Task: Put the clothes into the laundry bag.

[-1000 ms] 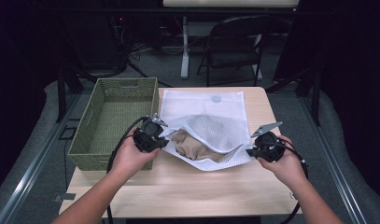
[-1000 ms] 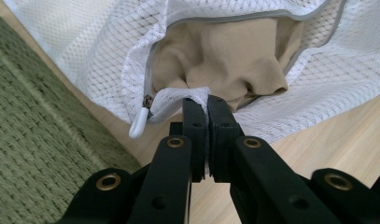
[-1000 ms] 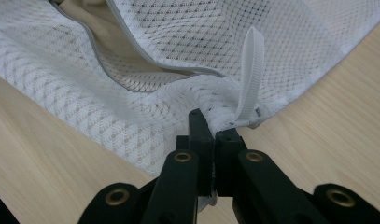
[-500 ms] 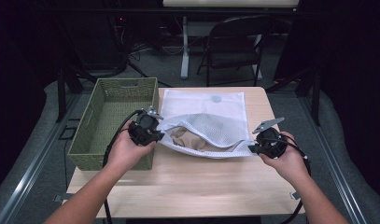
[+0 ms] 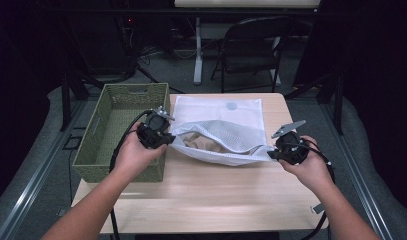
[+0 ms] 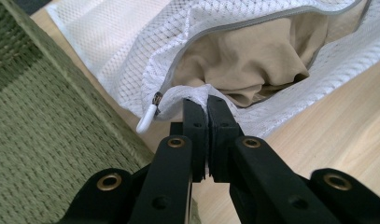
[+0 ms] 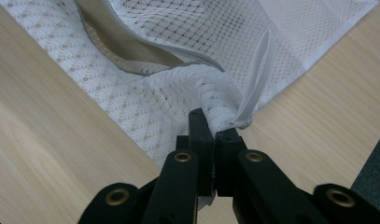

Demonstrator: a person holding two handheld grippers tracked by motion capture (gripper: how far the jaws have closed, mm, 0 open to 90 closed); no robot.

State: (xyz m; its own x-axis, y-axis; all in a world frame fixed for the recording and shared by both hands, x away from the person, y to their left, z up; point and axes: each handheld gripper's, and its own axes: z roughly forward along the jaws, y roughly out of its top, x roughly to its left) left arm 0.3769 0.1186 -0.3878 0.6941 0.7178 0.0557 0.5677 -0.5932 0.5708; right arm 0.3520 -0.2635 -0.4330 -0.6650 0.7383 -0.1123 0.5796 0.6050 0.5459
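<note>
My left tool [image 5: 163, 137] and right tool [image 5: 275, 154] each pinch one end of the soft, floppy mesh bag [image 5: 226, 142]; its corners give the surest grip.

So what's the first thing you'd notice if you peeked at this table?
A white mesh laundry bag stretched open mid-table, with a tan cloth bunched inside. The left gripper pinches its corner beside the white zipper pull, and the right gripper pinches the opposite corner. A green woven basket sits at the table's left edge.
</note>
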